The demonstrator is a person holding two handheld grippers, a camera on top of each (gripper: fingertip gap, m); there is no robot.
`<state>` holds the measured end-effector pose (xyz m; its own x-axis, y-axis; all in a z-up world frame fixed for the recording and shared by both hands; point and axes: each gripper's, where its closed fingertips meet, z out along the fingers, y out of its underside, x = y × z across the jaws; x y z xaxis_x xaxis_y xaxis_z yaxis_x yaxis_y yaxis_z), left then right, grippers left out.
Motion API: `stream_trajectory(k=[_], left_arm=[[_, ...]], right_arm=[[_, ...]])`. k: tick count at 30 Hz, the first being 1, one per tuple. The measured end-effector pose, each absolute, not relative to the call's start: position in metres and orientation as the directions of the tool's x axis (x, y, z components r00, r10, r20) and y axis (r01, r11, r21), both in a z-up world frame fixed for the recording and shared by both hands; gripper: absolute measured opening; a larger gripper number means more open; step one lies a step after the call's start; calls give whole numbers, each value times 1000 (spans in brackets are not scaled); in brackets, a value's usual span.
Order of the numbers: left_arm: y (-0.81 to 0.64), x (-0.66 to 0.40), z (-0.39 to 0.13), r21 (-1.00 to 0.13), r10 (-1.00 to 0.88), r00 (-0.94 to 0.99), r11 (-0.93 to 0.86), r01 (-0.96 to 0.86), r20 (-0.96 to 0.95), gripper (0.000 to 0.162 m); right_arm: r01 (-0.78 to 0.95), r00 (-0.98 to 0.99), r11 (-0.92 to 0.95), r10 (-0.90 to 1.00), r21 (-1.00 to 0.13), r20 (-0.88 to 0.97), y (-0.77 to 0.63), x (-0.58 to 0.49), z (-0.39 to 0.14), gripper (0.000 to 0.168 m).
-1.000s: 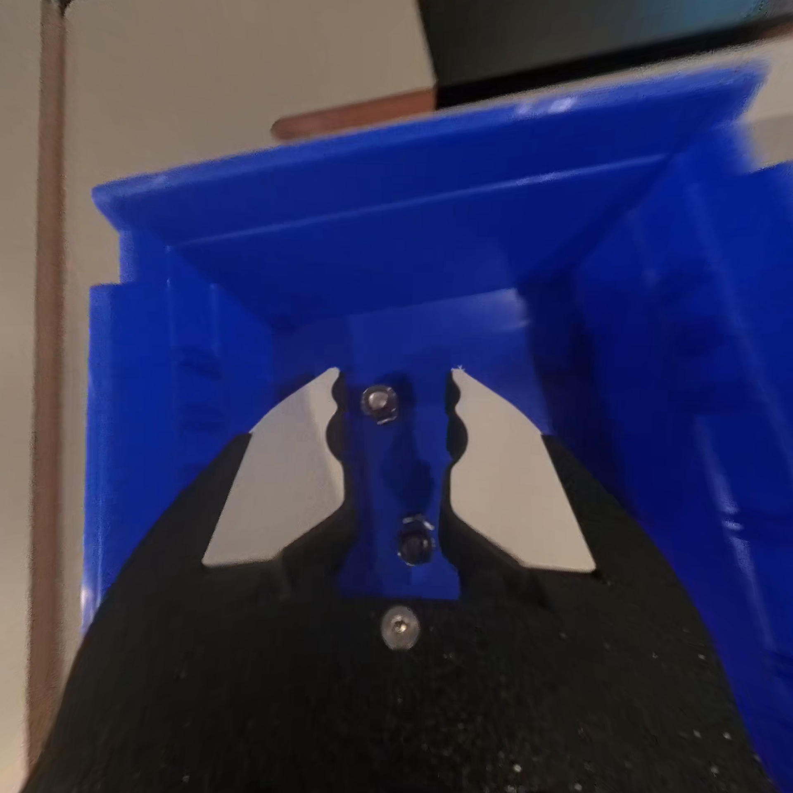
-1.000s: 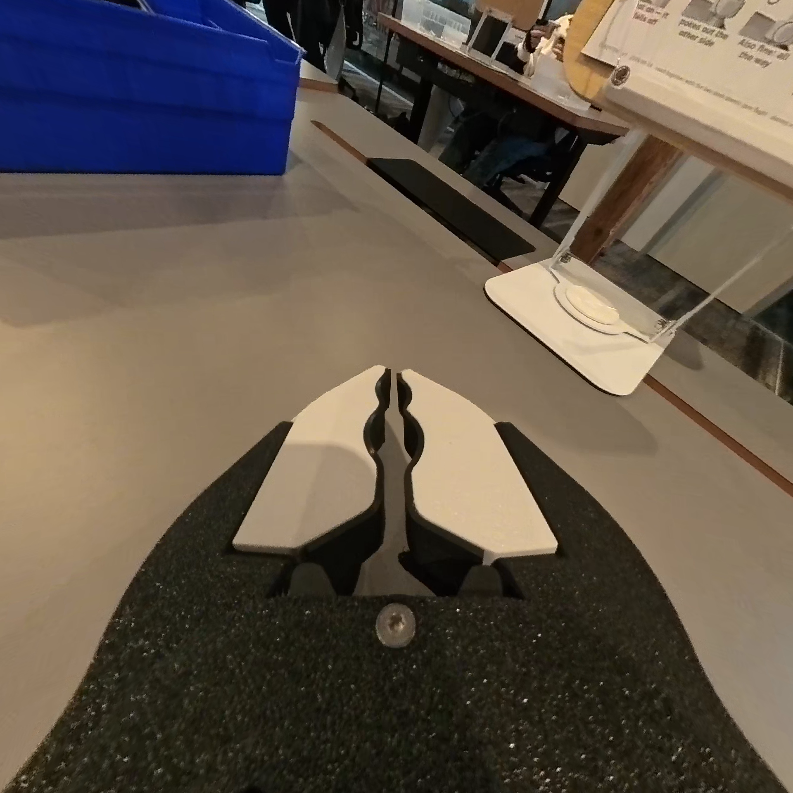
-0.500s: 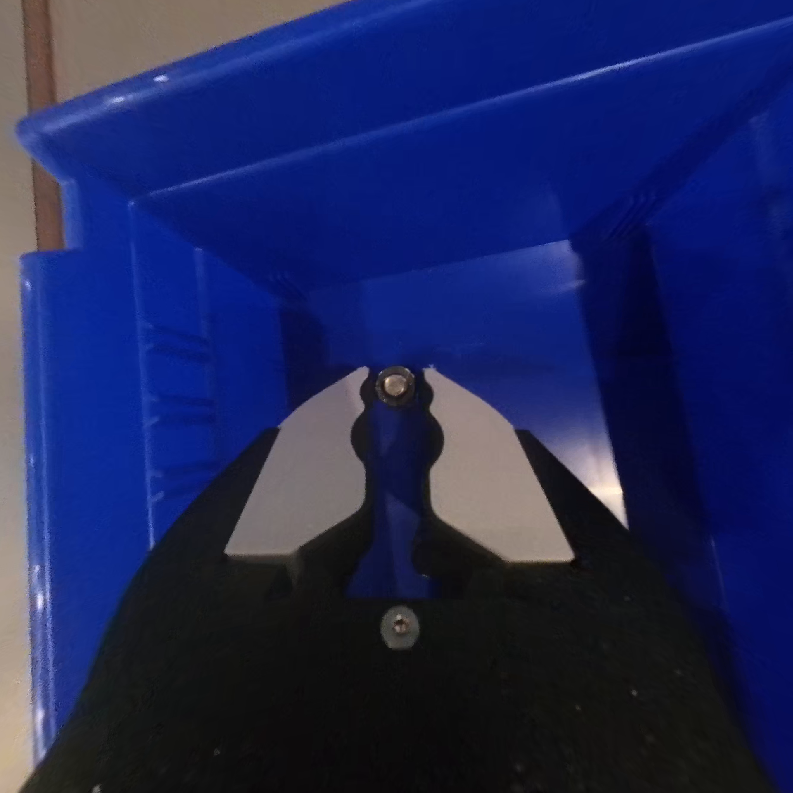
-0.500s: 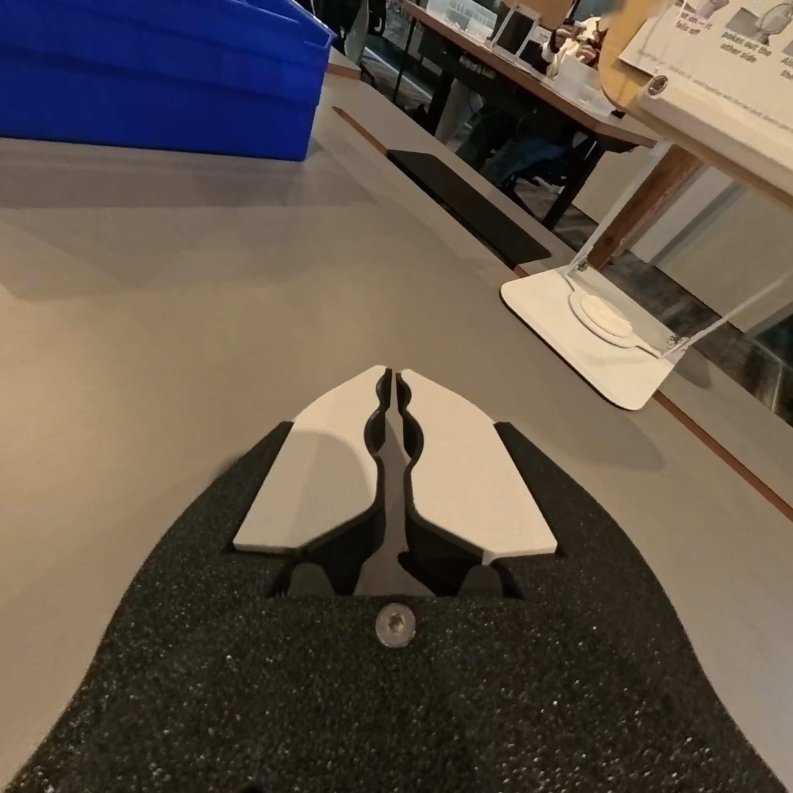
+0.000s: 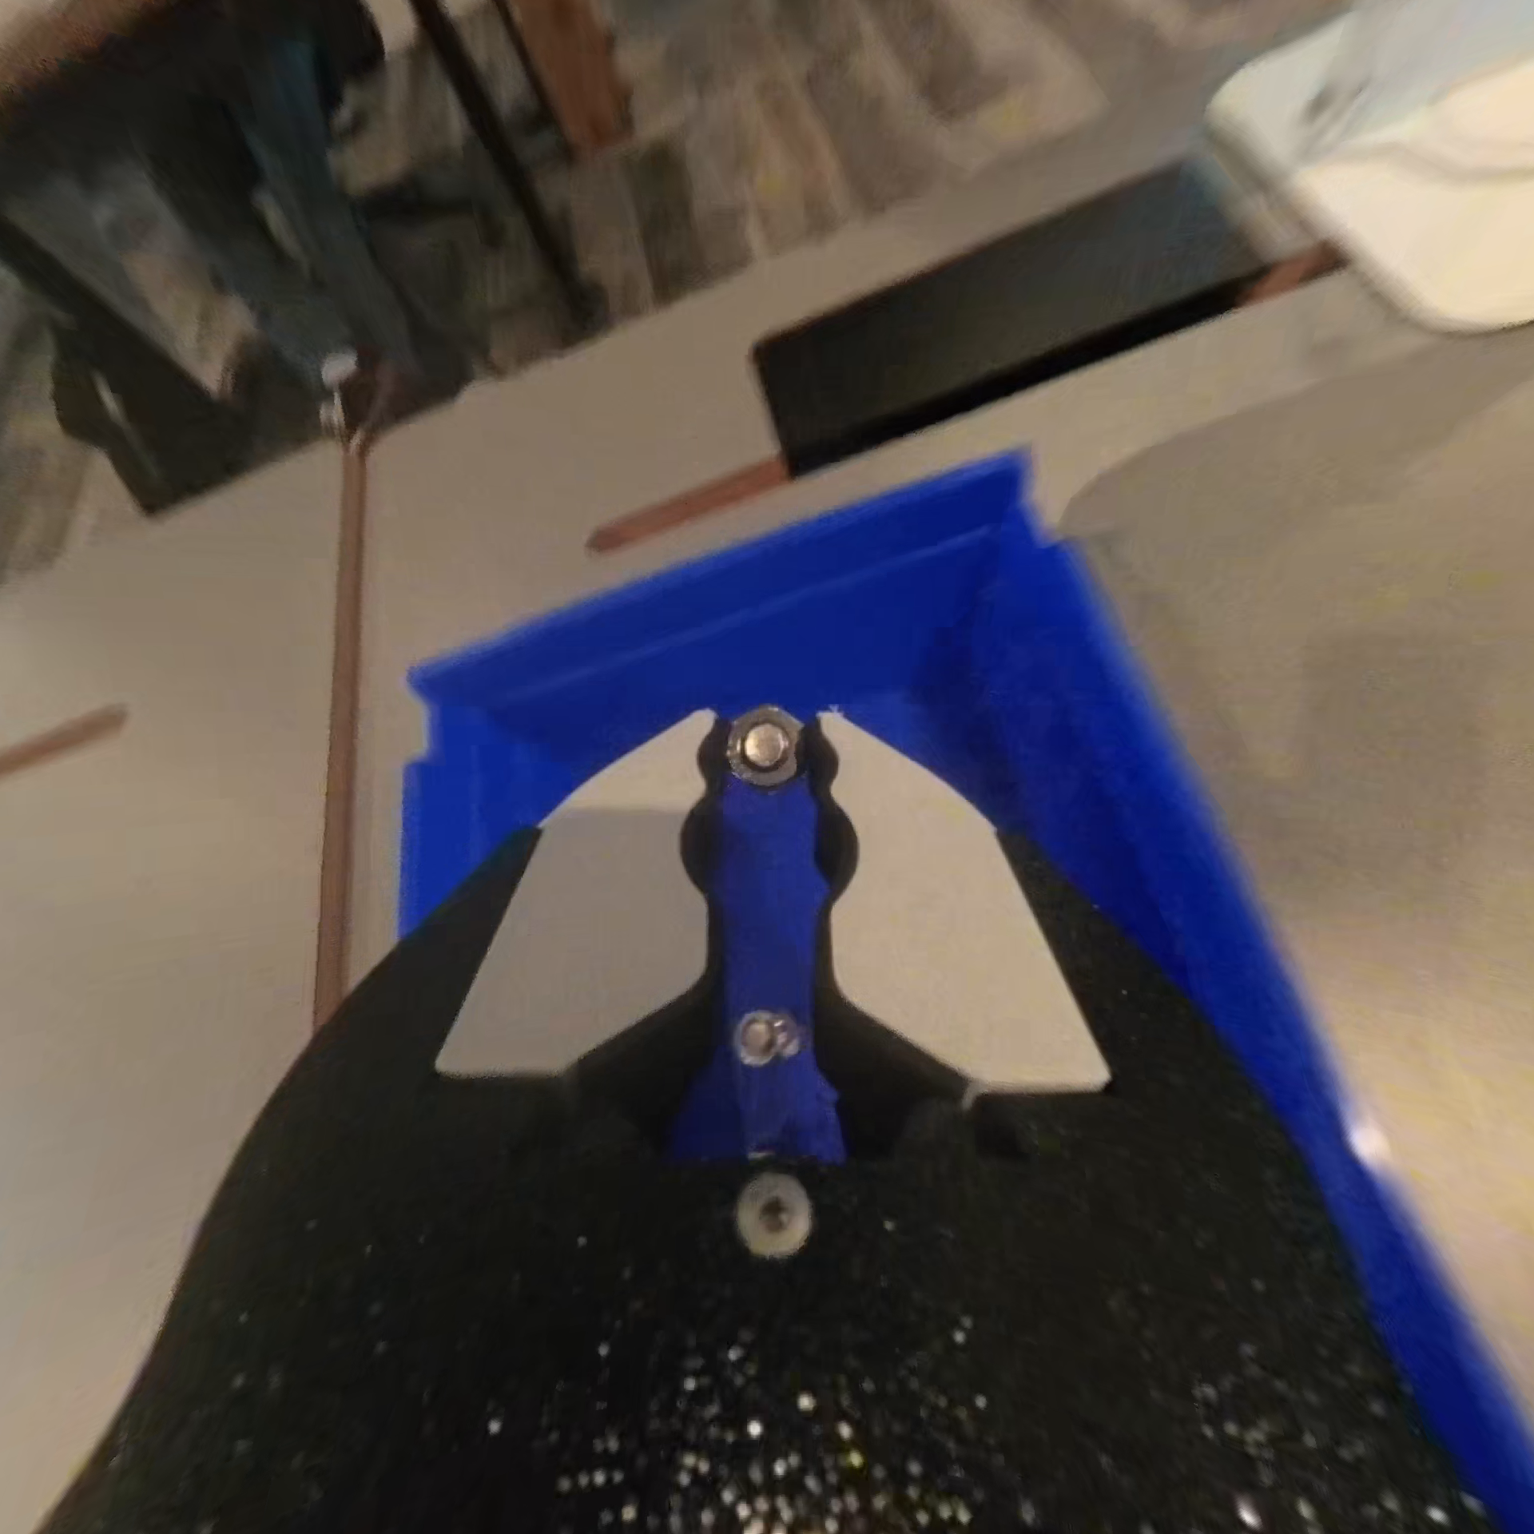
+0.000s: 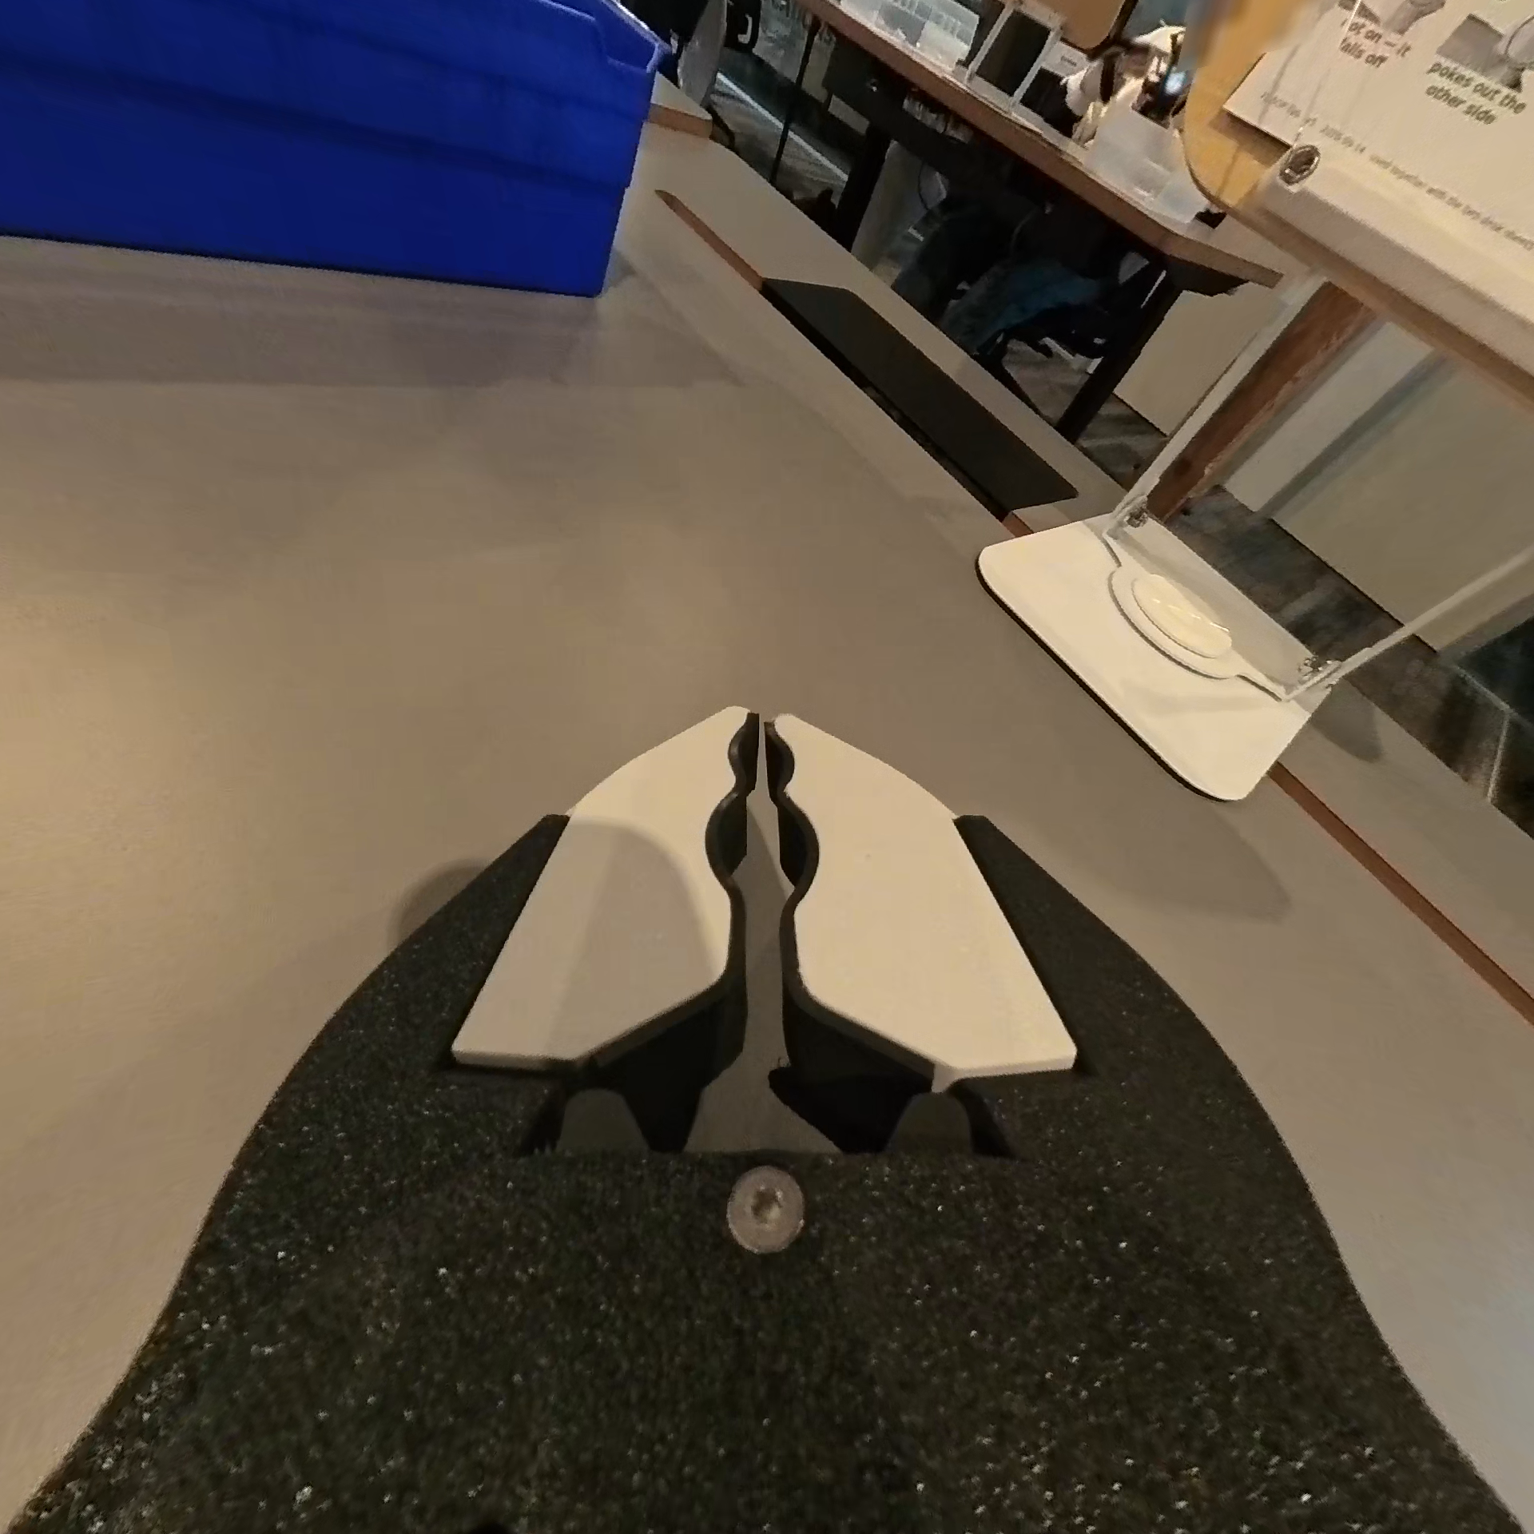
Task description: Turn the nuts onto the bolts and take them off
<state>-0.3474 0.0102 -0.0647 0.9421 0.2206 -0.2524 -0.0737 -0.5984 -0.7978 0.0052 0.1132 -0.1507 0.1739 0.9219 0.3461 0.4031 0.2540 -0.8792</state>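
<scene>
In the left wrist view, my left gripper (image 5: 764, 729) is shut on a silver bolt (image 5: 762, 752) at its fingertips. The bolt is seen end-on, with what looks like a nut around it. I hold it above the open blue bin (image 5: 1079, 747). A second silver bolt (image 5: 759, 1038) lies on the bin floor, seen through the gap between my fingers. In the right wrist view, my right gripper (image 6: 762, 730) is shut and empty, low over the grey table (image 6: 332, 581). The blue bin (image 6: 332, 166) stands at the far left there.
A black rectangular panel (image 6: 913, 398) is set into the table near its far edge; it also shows in the left wrist view (image 5: 996, 357). A white stand base (image 6: 1162, 656) with a clear acrylic holder sits at the right. Other tables stand beyond.
My left gripper closed on the bolt inside the bin and rose with it; the bin now looks smaller and lower. My right gripper stayed shut and shifted slightly.
</scene>
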Motion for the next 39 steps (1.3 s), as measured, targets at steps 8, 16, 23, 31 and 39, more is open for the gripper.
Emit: stream_trajectory(k=[8,16,23,31,39], left_arm=[[46,-151,-35,-819,-295,896,-383,-428,-331,18],[52,-32,-139,-697,-644,735,-428,-575,-211,18],[62,-27,-169,-684,-619,765,-480,-549,-179,18],[63,-27,-180,-671,-621,765,-494,-553,-173,18],[64,-27,-182,-674,-619,765,-490,-553,-177,18]], right_arm=[[406,170,261,920,-876,353,112,5,-151,1],[408,169,265,918,-874,358,112,5,-151,1],[412,165,269,917,-870,362,112,4,-152,1],[416,160,275,916,-867,367,111,4,-153,0],[421,157,279,915,-863,372,110,4,-154,0]])
